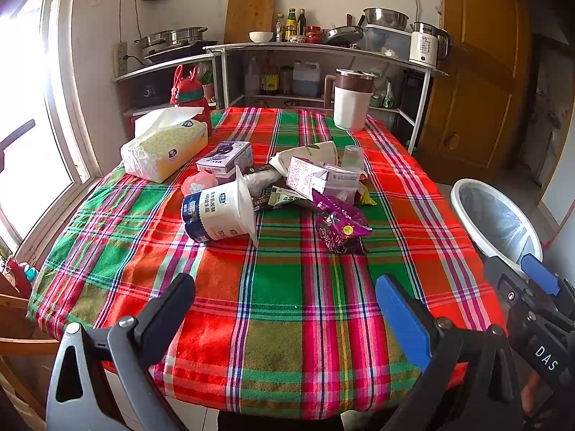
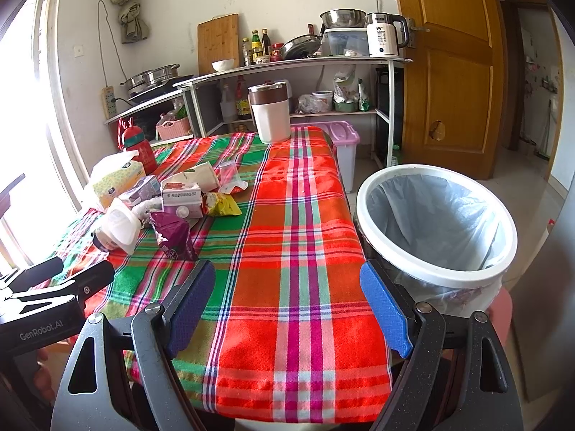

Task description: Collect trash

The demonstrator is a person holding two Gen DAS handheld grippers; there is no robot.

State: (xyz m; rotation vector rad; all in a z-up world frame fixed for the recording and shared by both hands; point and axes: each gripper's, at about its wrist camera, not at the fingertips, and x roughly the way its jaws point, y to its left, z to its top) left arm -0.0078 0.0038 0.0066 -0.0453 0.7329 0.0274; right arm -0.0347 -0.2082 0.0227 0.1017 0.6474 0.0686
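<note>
I am holding both my left gripper (image 1: 285,300) and right gripper (image 2: 287,296) wide and empty, risking nudging the tipped white yogurt cup (image 1: 219,213) off the plaid-clothed table (image 1: 273,309) while reaching for the crinkly purple snack wrapper (image 1: 337,224).

Left tool (image 1: 284,309) hovers over the near edge of the plaid-covered desk (image 1: 280,287), jaws wide apart, nothing between them. Trash pile mid-desk: tipped yogurt cup (image 1: 219,215), purple snack bag (image 1: 337,224), small cartons. White lined bin (image 1: 496,219) just off the desk's right side.

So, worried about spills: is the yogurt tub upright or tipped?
Tipped: the yogurt tub lies on its side, mouth facing the wrapper pile. Contents: cannot tell.
</note>
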